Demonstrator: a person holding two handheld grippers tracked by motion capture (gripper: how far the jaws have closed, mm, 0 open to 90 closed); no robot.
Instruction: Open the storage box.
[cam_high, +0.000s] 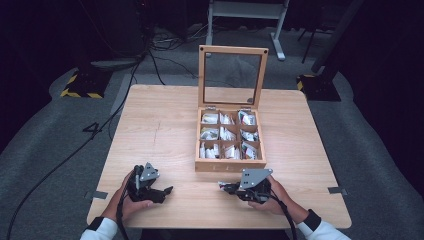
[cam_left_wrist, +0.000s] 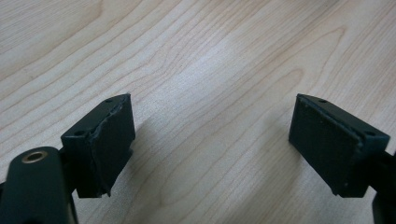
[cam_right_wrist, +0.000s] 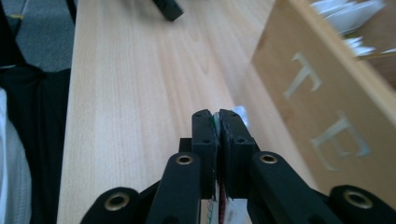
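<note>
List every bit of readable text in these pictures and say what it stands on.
"TE": pale letters on the front wall of the wooden box, cut off by the picture's edge in the right gripper view.
Print on the packets in the box: too small to read.

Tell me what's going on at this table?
A person holds tongs in each hand in front of an open wooden tea box with packets in its compartments. The right tongs are shut on a thin tea packet, low over the table beside the box's front wall. The left tongs are open, gripping nothing.
</note>
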